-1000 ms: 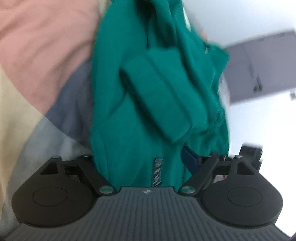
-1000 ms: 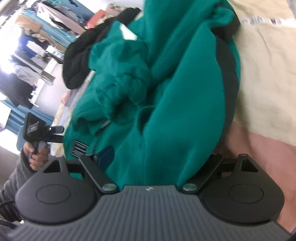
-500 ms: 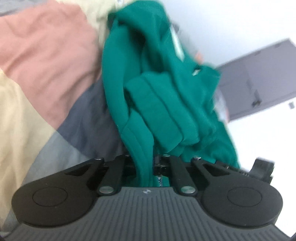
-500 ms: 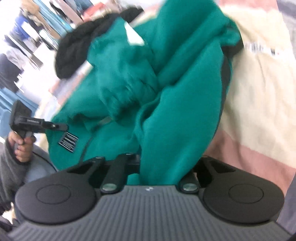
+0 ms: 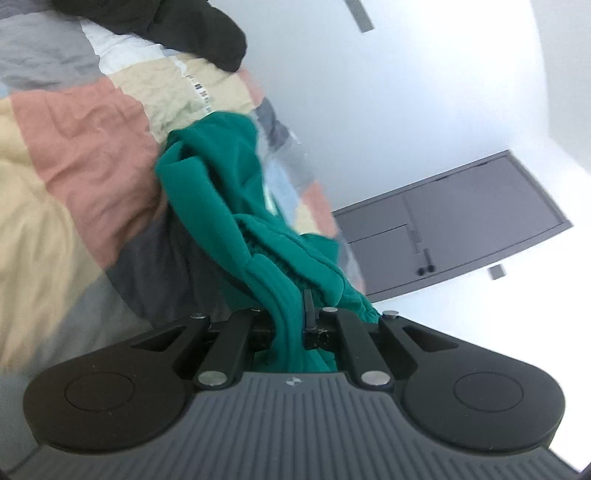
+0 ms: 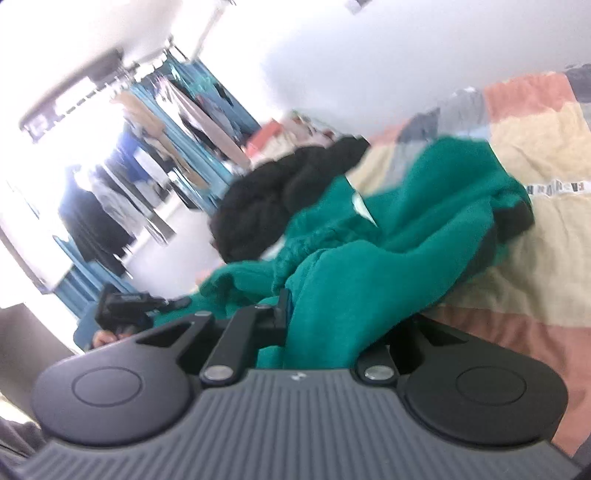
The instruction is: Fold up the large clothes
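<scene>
A green fleece jacket (image 5: 221, 206) lies bunched on a patchwork bedspread (image 5: 85, 122). My left gripper (image 5: 291, 325) is shut on a ribbed edge of the jacket and lifts it off the bed. In the right wrist view the jacket (image 6: 388, 258) hangs in thick folds. My right gripper (image 6: 317, 325) is shut on a fold of it; its right finger is hidden by cloth. The left gripper (image 6: 125, 306), in the person's hand, shows at the jacket's far end.
A black garment (image 6: 288, 184) lies on the bed behind the jacket and also shows in the left wrist view (image 5: 177, 26). A grey door (image 5: 461, 229) stands past the bed. A rack of hanging clothes (image 6: 155, 147) stands beyond the bed.
Both grippers closed on the green jacket about half a second ago, then rose and tilted. The jacket has been pulled up off the bedspread and stretched between them.
</scene>
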{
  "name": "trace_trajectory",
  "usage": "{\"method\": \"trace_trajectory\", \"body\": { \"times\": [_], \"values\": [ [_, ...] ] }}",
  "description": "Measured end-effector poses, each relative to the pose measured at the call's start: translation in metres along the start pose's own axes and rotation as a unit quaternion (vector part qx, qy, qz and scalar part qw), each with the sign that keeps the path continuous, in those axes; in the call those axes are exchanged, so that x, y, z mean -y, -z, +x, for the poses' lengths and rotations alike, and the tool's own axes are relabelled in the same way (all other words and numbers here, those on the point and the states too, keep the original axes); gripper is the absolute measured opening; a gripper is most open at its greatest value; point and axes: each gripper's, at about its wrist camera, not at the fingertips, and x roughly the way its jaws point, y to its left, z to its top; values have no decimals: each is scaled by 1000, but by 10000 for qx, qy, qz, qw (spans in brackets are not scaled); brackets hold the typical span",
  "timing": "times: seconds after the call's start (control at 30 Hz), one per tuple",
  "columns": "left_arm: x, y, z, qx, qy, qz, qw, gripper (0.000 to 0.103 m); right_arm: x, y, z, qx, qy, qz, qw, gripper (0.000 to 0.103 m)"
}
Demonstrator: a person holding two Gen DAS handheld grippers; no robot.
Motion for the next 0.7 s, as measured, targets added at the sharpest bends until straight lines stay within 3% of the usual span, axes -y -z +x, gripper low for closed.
{"method": "trace_trajectory", "body": {
  "times": [0.17,0.3,0.37,0.47,0.6,0.7],
  "values": [
    [2,35,-34,275,363,-217,9987,6,-13,21,-24,537,-189,556,9968,15],
    [6,56,-39,725,206,131,9971,6,-20,31,-20,763,61,521,9957,15],
    [-2,55,-36,835,371,-108,9958,6,-18,33,-16,883,197,683,9936,15],
    [-6,34,-25,957,511,-367,9934,6,-17,23,-9,1176,281,832,9892,15],
    [10,-19,2,1175,519,-210,9915,7,-11,-6,16,1585,346,1194,9795,15],
    [25,-60,39,1360,243,153,9903,8,11,-33,45,1867,561,1798,9642,16]
  ]
}}
